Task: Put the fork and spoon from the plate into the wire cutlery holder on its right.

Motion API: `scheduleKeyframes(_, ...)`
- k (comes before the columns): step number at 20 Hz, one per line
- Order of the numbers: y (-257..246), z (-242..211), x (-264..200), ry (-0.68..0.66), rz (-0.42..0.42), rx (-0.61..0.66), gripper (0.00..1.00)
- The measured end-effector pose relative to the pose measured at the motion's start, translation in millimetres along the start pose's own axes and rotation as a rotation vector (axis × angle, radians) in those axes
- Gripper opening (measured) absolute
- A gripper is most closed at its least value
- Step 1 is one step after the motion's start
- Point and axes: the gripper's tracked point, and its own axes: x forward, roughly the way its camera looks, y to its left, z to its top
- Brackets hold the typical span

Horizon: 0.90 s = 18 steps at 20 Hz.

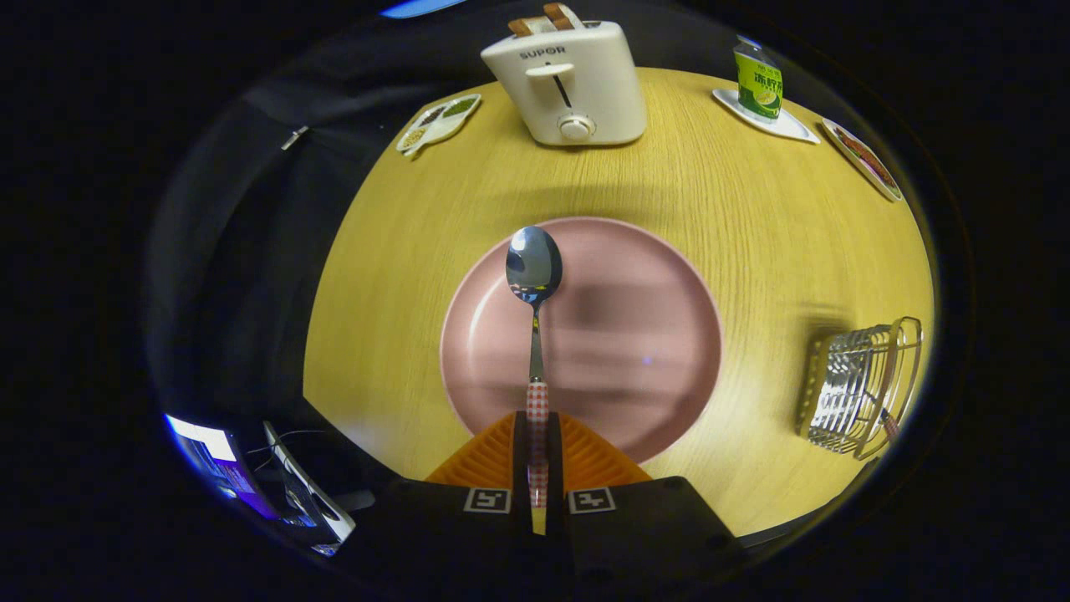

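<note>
There's "SUPOR" in dark capitals on the front of the white toaster [568,84] at the far side of the table, while the green carton's [757,84] print far right stays too small to read.

- You are seeing one spoon [533,266].
- One pink plate [669,334].
- One toaster [568,84].
- One wire cutlery holder [861,389].
- One green can [757,84].
- Three small snack dishes: [437,124], [786,127], [863,157].
</note>
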Motion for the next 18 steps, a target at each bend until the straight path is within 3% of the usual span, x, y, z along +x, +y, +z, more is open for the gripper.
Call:
scheduleKeyframes(8, -78.3, -6.0, -134.1, -0.071, -0.039, -0.112, 0.1)
scheduleKeyframes(18, -189.8, -30.3, -212.0, 0.125, -0.209, -0.294, 0.1)
